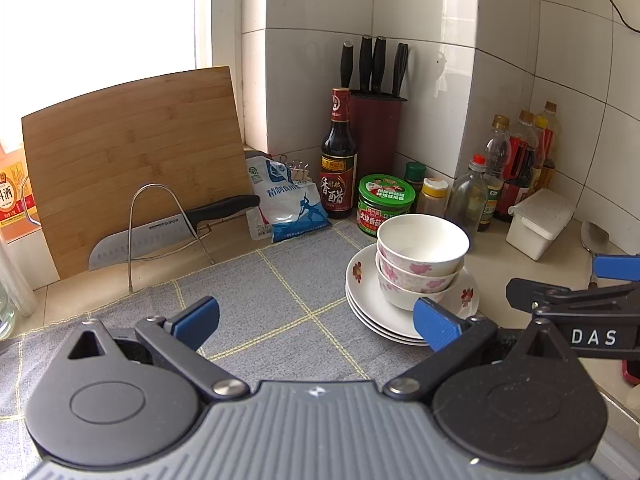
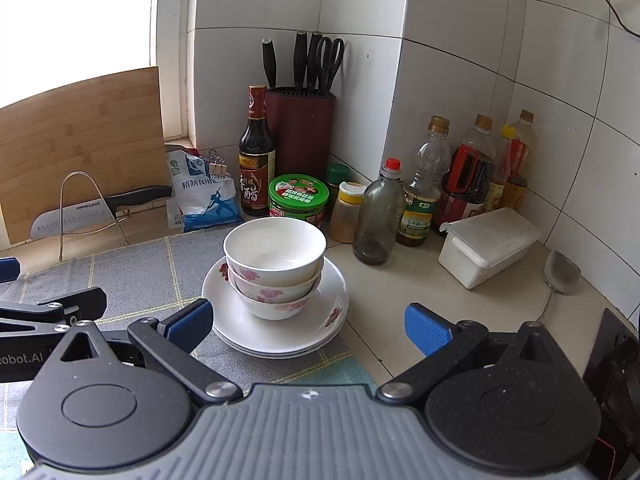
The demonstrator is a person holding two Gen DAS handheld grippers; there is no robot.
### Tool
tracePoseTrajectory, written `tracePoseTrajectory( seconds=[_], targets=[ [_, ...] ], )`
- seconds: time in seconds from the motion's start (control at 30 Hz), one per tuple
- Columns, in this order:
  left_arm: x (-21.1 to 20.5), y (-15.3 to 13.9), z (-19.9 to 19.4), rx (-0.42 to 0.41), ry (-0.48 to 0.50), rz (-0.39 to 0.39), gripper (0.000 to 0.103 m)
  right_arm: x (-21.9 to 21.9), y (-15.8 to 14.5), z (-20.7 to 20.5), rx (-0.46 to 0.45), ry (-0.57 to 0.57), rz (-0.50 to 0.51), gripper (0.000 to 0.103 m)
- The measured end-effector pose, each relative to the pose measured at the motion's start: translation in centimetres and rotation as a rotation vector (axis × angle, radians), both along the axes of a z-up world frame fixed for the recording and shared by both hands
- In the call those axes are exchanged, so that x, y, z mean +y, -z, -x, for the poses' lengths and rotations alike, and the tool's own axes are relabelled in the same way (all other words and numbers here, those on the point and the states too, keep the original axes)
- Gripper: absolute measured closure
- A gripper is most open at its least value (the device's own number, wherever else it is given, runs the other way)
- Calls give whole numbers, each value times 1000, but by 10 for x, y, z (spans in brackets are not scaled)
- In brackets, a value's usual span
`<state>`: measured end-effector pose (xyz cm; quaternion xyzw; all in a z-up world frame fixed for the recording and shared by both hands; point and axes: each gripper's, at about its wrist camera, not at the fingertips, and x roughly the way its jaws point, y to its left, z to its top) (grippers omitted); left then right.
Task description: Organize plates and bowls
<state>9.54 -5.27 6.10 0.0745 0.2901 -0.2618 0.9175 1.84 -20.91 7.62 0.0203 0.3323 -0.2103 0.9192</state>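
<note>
Three white bowls with pink flowers (image 1: 420, 264) (image 2: 276, 268) are nested and stand on a stack of white floral plates (image 1: 368, 312) (image 2: 280, 332) at the right edge of a grey checked mat (image 1: 272, 300) (image 2: 132, 276). My left gripper (image 1: 316, 320) is open and empty over the mat, its right pad beside the plates. My right gripper (image 2: 308, 326) is open and empty, just in front of the plate stack. The right gripper also shows at the right edge of the left wrist view (image 1: 592, 296).
A cutting board (image 1: 132, 160), a knife on a wire rack (image 1: 160, 232), a salt bag (image 1: 288, 200), a vinegar bottle (image 1: 338, 156), a knife block (image 1: 376, 128), a green-lidded jar (image 2: 298, 200), several oil and sauce bottles (image 2: 460, 184), a white lidded box (image 2: 488, 244) and a spoon (image 2: 560, 276) line the tiled corner.
</note>
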Motion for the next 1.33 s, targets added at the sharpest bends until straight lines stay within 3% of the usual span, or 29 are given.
tracePoseTrajectory(
  seconds=[1.33],
  targets=[
    [9,-4,3,15,-3,18,1,9,-4,2,-11,-5,12,0]
  ],
)
